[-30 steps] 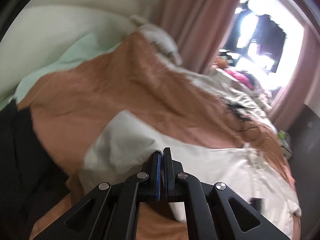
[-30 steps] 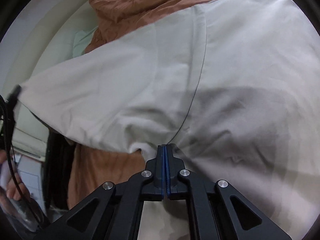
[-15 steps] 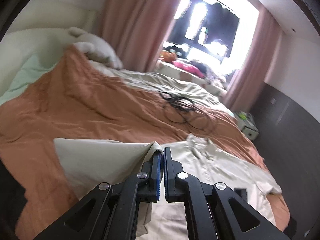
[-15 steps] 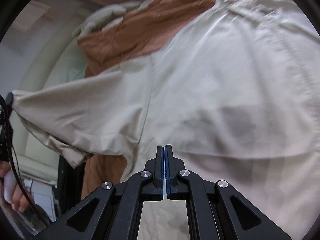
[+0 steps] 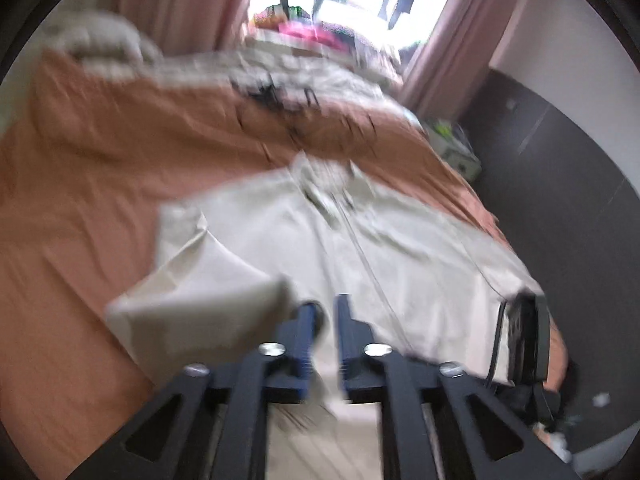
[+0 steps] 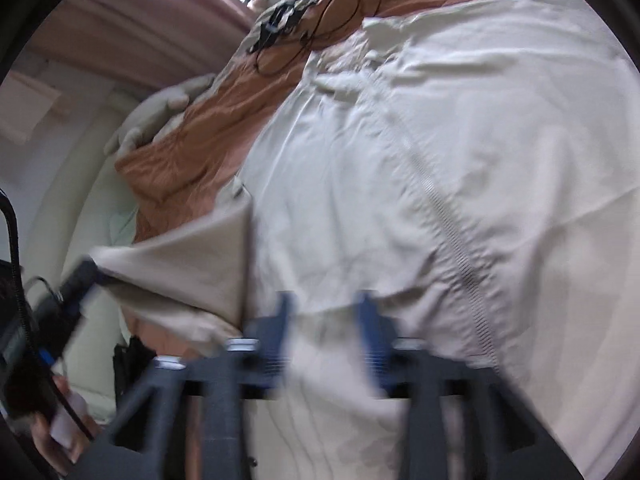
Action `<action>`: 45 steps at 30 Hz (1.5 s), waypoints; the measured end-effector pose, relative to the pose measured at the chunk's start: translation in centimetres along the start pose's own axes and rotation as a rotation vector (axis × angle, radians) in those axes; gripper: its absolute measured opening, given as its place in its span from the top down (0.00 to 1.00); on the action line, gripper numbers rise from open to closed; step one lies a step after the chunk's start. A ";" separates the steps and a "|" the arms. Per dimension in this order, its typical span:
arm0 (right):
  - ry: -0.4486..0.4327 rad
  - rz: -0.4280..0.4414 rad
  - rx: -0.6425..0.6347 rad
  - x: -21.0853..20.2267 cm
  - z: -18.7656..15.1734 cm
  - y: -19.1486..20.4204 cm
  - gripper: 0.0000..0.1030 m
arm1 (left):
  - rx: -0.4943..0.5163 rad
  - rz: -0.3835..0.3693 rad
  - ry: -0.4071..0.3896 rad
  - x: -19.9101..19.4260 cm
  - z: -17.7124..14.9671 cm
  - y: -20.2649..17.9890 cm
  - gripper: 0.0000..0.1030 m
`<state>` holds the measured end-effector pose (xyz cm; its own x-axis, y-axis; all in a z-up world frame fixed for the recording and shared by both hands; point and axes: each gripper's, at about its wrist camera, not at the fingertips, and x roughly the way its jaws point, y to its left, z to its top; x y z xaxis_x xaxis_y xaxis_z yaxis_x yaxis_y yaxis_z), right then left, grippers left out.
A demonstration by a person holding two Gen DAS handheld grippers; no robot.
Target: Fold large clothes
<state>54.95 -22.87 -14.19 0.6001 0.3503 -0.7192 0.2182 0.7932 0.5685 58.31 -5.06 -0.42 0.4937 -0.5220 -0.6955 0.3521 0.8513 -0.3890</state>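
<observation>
Left wrist view: The left gripper [image 5: 323,312], its jaws just opening and apart, hangs over a cream jacket [image 5: 400,248] spread on the orange bedspread [image 5: 80,184]; a folded sleeve [image 5: 200,300] lies beside its left finger.
Right wrist view: The right gripper [image 6: 326,308], jaws also just opening and apart, hovers over the jacket's hem near the zipper [image 6: 460,248].

jacket [image 5: 400,248]: spread flat on the bedspread [image 5: 80,184], zip up the middle
sleeve [image 5: 200,296]: folded in over jacket's left side, just left of left gripper [image 5: 325,320]
left gripper: above jacket's near hem
right gripper [image 6: 326,312]: over jacket's near hem, fabric between its tips
cables [image 6: 304,28]: on bedspread beyond jacket's collar
pillow [image 5: 104,46]: far left of jacket, at bedspread's edge
curtains [image 5: 444,52]: behind the bed, beyond jacket
hand [image 6: 60,436]: left of jacket, off the bed's edge
</observation>
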 end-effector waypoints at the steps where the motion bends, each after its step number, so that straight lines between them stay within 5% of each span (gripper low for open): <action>1: -0.016 -0.011 -0.003 -0.4 0.1 -0.2 0.47 | -0.017 -0.025 0.016 0.4 -0.5 0.1 0.50; 2: -0.021 -0.018 -0.007 -0.8 0.1 -0.5 0.47 | -0.024 -0.037 0.007 0.3 -1.0 0.2 0.28; 4: -0.023 -0.013 -0.013 -1.0 0.3 -0.5 0.47 | -0.018 -0.030 -0.038 -0.8 -1.8 0.3 0.18; 20: 0.073 -0.011 -0.342 3.5 -4.5 7.6 0.47 | -0.243 0.226 -0.135 -8.9 -7.7 11.7 0.18; 22: 0.100 -0.013 -0.388 4.6 -5.6 8.9 0.40 | -0.263 0.240 -0.133 -9.4 -8.8 12.8 0.19; 25: 0.128 -0.048 -0.440 6.2 -7.0 10.3 0.24 | -0.288 0.252 -0.124 -9.9 -10.4 14.3 0.20; 31: 0.171 -0.127 -0.551 9.5 -9.4 12.3 0.19 | -0.340 0.277 -0.126 -11.4 -13.6 16.9 0.21; 37: 0.146 -0.311 -0.698 12.8 -11.8 13.9 0.12 | -0.393 0.304 -0.134 -12.9 -15.6 18.9 0.21; 38: 0.135 -0.344 -0.726 13.3 -12.2 14.0 0.16 | -0.397 0.307 -0.134 -13.0 -15.7 18.9 0.21; 40: 0.094 -0.390 -0.740 13.1 -12.1 14.1 0.58 | -0.402 0.316 -0.132 -13.2 -16.0 19.1 0.21; 42: 0.097 -0.330 -0.680 11.9 -10.7 13.5 0.89 | -0.399 0.322 -0.128 -13.3 -16.1 19.0 0.21; 45: 0.110 -0.167 -0.564 9.6 -8.2 12.2 0.90 | -0.387 0.322 -0.128 -13.2 -16.0 18.5 0.21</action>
<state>57.03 -5.76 -17.48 0.5032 0.2233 -0.8348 -0.1573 0.9736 0.1656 45.57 18.43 -8.14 0.6302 -0.2125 -0.7468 -0.1413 0.9144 -0.3794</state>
